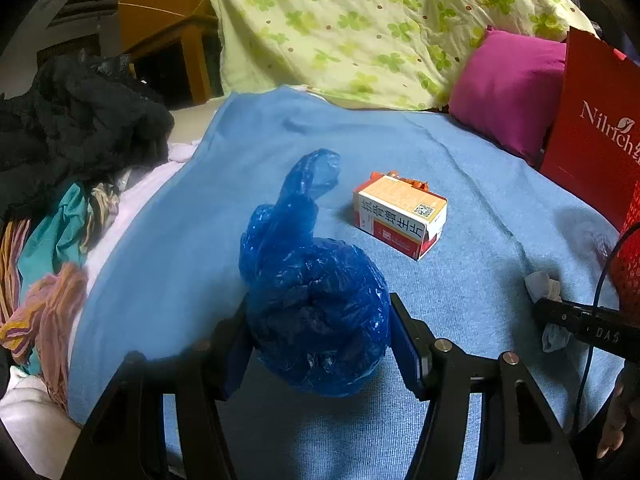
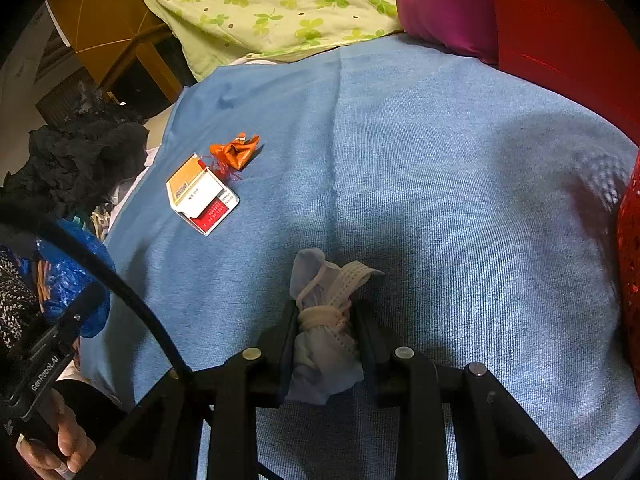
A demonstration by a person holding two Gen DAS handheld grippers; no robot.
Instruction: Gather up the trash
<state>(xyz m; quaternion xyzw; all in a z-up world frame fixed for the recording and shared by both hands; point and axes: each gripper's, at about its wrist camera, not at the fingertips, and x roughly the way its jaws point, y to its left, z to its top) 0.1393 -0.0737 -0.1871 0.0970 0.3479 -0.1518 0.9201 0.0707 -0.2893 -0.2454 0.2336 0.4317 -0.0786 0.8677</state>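
Observation:
My left gripper is shut on a crumpled blue plastic bag, held just over the blue blanket. My right gripper is shut on a rolled-up pale face mask tied with its straps; it also shows at the right edge of the left wrist view. An orange and white medicine box lies on the blanket beyond the bag, also in the right wrist view. A crumpled orange wrapper lies just behind the box.
A red paper bag stands at the right beside a magenta pillow. A red mesh container is at the right edge. A green clover quilt lies at the back. A pile of clothes is on the left.

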